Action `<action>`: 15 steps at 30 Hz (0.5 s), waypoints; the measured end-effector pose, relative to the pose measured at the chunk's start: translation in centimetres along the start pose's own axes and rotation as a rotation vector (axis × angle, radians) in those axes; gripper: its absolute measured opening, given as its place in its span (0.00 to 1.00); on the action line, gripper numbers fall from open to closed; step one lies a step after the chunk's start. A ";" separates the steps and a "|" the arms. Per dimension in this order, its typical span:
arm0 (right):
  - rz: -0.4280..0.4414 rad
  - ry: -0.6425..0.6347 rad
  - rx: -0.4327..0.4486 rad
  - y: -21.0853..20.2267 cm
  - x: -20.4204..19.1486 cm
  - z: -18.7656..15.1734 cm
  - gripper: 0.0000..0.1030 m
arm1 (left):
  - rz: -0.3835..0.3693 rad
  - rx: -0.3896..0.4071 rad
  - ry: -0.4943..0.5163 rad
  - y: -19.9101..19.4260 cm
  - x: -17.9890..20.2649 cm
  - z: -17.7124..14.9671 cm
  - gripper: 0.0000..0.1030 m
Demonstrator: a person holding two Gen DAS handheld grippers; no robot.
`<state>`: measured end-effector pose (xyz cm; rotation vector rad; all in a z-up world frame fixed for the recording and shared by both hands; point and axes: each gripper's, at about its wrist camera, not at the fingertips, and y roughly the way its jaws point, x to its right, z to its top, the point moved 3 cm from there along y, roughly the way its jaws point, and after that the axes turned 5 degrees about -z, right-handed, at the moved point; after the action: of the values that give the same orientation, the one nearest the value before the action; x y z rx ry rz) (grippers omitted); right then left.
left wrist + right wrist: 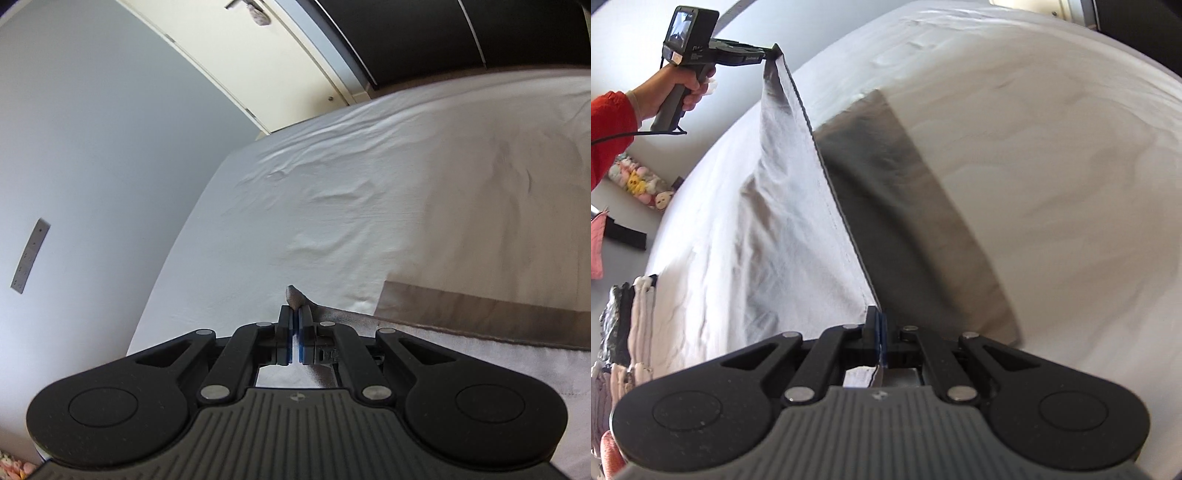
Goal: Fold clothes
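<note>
The left claw and right claw each pinch a corner of the grey cloth, its held edge taut between them above the bed. The rest hangs down to the bed.

Thin grey woven cloth, matt, with a stitched hem. White cotton bedsheet, matt and lightly wrinkled. Gripper of matt black plastic with shiny metal rivets, blue rubbery pads and a ribbed grey base.
</note>
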<state>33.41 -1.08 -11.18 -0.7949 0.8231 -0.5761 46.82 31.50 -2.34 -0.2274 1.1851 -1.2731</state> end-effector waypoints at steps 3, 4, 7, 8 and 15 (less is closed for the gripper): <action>-0.013 0.024 -0.025 1.6 2.0 0.4 0.01 | -0.011 -0.022 0.022 3.3 1.8 0.5 0.03; -0.015 0.032 -0.033 2.1 2.5 0.5 0.01 | -0.017 -0.029 0.027 4.4 2.4 0.7 0.03; -0.021 0.054 -0.061 3.5 4.0 0.8 0.01 | -0.038 -0.058 0.047 7.6 4.0 0.7 0.03; -0.021 0.062 -0.071 4.0 4.5 0.8 0.01 | -0.047 -0.065 0.052 8.6 4.5 0.7 0.03; -0.014 0.101 -0.113 5.5 6.6 0.7 0.01 | -0.102 -0.088 0.042 13.1 6.8 0.0 0.03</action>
<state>38.50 -2.32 -18.04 -0.8804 0.9496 -0.5895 53.75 30.61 -15.40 -0.3306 1.2804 -1.3218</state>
